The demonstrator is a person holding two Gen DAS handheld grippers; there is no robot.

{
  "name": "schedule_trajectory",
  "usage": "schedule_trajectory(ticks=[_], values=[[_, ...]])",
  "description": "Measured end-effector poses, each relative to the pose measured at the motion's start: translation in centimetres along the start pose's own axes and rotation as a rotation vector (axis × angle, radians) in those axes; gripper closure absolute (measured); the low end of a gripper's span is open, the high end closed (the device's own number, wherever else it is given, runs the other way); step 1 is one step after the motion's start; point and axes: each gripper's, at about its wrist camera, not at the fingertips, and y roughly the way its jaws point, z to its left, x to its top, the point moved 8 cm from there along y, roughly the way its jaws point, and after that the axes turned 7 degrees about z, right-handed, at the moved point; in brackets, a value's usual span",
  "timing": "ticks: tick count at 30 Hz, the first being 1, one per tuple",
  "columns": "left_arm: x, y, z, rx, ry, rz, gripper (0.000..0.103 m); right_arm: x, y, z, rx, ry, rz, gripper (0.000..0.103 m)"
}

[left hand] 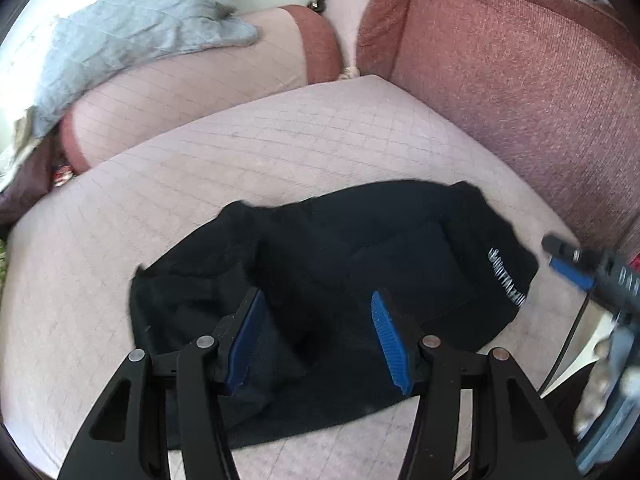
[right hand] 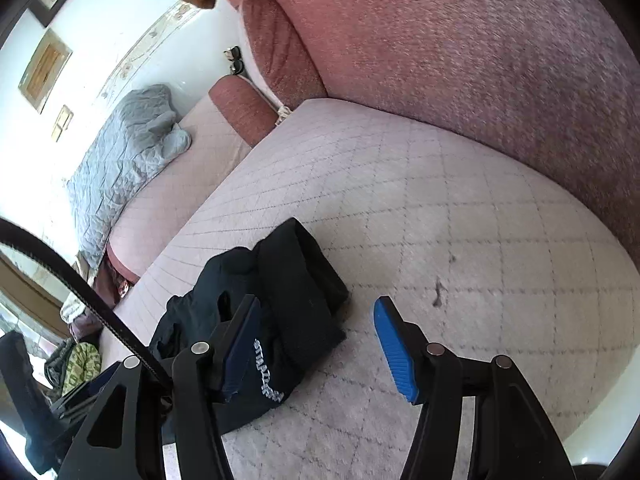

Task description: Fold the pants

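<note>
Black pants (left hand: 328,264) with white lettering near one end lie bunched and partly folded on the quilted pink sofa seat (left hand: 240,152). My left gripper (left hand: 316,304) is open just above the middle of the pants, holding nothing. My right gripper (right hand: 316,308) is open, its left finger over the lettered end of the pants (right hand: 280,300), its right finger over bare seat. The right gripper also shows at the right edge of the left wrist view (left hand: 568,260), just beside the pants' lettered end.
A red sofa backrest (left hand: 520,80) rises behind the seat. A padded armrest (left hand: 192,96) with a grey quilted blanket (left hand: 132,36) lies at the left. A black cable (right hand: 80,292) crosses the right wrist view. Clothes lie on the floor at lower left (right hand: 80,364).
</note>
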Motion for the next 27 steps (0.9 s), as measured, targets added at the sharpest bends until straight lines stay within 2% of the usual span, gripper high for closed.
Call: schedule_trajectory(ticks=[4, 7, 10, 14, 19, 20, 21, 23, 24, 25, 27], values=[[4.3, 2.1, -3.0, -0.131, 0.053, 0.078, 0.048, -0.7, 0.6, -1.2, -0.026, 0.050, 0.031, 0.037], [7.2, 4.1, -5.0, -0.180, 0.086, 0.125, 0.048, -1.4, 1.6, -1.3, 0.012, 0.088, 0.079, 0.037], [9.4, 6.5, -7.6, -0.222, 0.123, 0.155, 0.048, -1.6, 2.3, -0.8, -0.001, 0.058, 0.086, 0.035], [10.9, 10.2, -11.6, -0.296, 0.188, 0.246, 0.048, -1.9, 3.1, 0.3, -0.007, 0.032, 0.086, 0.032], [10.5, 13.4, -16.8, -0.295, 0.355, 0.342, 0.049, -2.1, 5.6, 2.7, 0.078, -0.007, 0.122, 0.032], [10.1, 13.7, -17.4, -0.305, 0.374, 0.363, 0.049, -1.9, 6.2, 3.0, 0.074, -0.012, 0.118, 0.032], [9.6, 13.9, -18.0, -0.299, 0.395, 0.377, 0.050, -1.8, 6.3, 3.2, 0.075, -0.017, 0.112, 0.034], [9.0, 13.5, -18.6, -0.247, 0.453, 0.352, 0.068, -1.6, 6.8, 3.6, 0.105, -0.007, 0.129, 0.058], [8.8, 13.2, -18.7, -0.239, 0.467, 0.340, 0.078, -1.7, 7.1, 3.7, 0.128, 0.010, 0.151, 0.075], [8.7, 12.4, -18.5, -0.248, 0.465, 0.329, 0.084, -1.8, 7.3, 3.7, 0.139, 0.028, 0.162, 0.077], [8.9, 10.7, -17.7, -0.284, 0.433, 0.305, 0.085, -1.7, 6.7, 4.3, 0.144, 0.022, 0.141, 0.079]])
